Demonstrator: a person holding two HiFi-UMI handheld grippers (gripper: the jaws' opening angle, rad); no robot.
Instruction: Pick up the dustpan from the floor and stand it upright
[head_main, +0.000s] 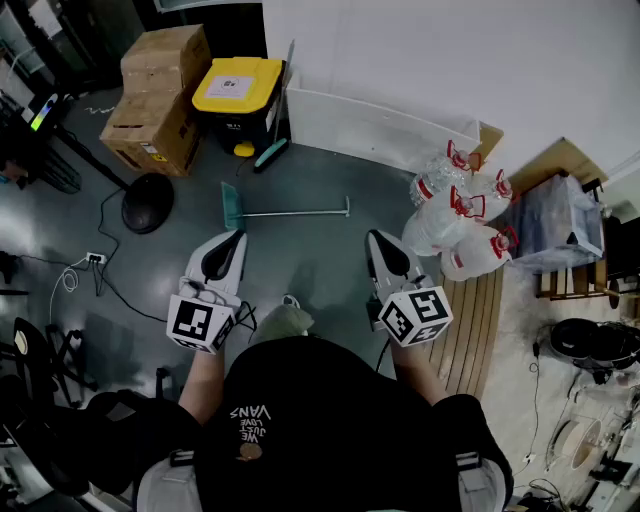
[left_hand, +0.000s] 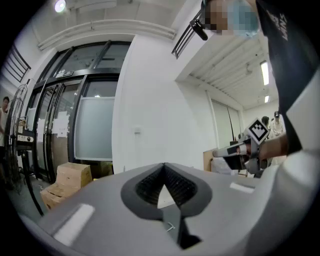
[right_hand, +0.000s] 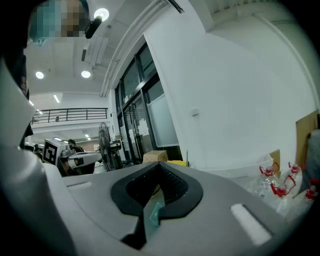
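Observation:
The dustpan (head_main: 232, 204), a teal pan on a long silver handle (head_main: 300, 212), lies flat on the grey floor ahead of me in the head view. My left gripper (head_main: 236, 237) is held level a little nearer than the pan, its jaws shut with nothing between them. My right gripper (head_main: 374, 238) hangs to the right of the handle's end, also shut and empty. Neither touches the dustpan. The left gripper view shows its closed jaws (left_hand: 164, 169) and the right gripper (left_hand: 241, 148) beside it. The right gripper view shows closed jaws (right_hand: 159, 169). The dustpan is in neither gripper view.
Cardboard boxes (head_main: 158, 98) and a black bin with a yellow lid (head_main: 238, 92) stand at the back left, a teal broom head (head_main: 270, 153) against the bin. A black round base (head_main: 148, 202) and cables lie left. Water jugs (head_main: 455, 215) and a wooden pallet (head_main: 475, 320) are right.

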